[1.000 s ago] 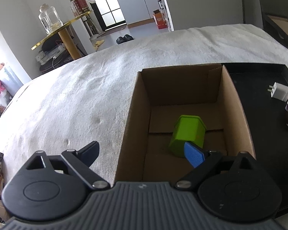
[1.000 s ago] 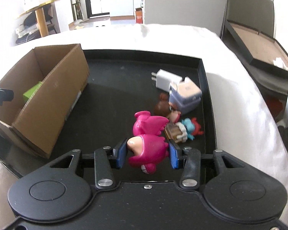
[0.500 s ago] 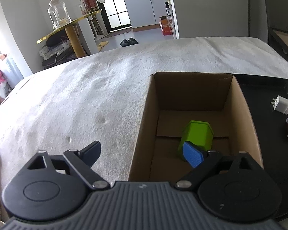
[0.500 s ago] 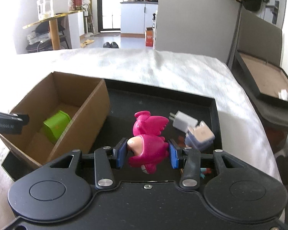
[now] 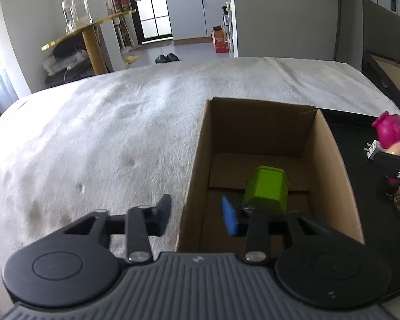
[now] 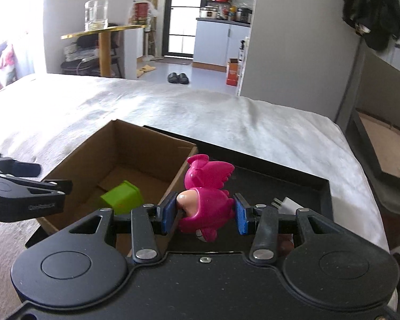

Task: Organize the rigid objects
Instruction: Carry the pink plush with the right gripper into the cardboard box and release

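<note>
My right gripper is shut on a pink winged toy figure and holds it in the air beside the right wall of an open cardboard box. A green block lies inside the box. In the left wrist view the box is straight ahead with the green block on its floor. My left gripper is open and straddles the box's left wall, one finger outside and one inside. The pink toy shows at the right edge.
The box stands at the left end of a black tray on a white-covered bed. A white charger plug lies on the tray behind my right gripper. A framed panel leans at the far right.
My right gripper has lifted the pink toy off the tray and carried it left, up to the box's right wall. My left gripper has narrowed somewhat around the box's left wall.
</note>
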`<action>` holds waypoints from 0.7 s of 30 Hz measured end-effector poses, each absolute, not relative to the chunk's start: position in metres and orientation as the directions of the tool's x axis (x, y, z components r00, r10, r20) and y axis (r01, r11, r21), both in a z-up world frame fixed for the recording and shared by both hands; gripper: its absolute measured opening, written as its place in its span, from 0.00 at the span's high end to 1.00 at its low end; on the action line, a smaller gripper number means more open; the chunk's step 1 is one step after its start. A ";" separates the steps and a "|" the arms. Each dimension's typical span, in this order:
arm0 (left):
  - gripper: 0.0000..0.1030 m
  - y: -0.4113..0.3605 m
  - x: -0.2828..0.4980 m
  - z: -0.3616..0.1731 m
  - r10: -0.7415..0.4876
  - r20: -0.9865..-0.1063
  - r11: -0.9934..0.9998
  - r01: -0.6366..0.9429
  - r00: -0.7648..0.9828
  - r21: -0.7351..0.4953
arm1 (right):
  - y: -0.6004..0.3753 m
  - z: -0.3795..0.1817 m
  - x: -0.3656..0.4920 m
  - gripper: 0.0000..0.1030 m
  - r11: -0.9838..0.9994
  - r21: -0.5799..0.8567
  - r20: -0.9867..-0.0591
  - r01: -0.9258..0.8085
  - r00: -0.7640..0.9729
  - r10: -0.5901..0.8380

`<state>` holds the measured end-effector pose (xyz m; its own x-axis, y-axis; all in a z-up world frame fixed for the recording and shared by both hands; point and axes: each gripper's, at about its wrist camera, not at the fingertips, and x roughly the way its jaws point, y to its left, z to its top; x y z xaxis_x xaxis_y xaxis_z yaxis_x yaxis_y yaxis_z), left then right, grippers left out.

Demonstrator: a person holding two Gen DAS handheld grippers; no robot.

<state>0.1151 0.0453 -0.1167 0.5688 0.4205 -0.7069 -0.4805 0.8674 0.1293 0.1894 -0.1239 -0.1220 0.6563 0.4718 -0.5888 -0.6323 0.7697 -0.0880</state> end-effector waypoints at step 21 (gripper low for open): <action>0.91 0.068 0.107 -0.121 0.372 -0.699 0.875 -0.482 0.611 0.045 | -0.060 -0.129 0.182 0.57 0.654 -0.239 -0.578 -0.718 0.646 0.498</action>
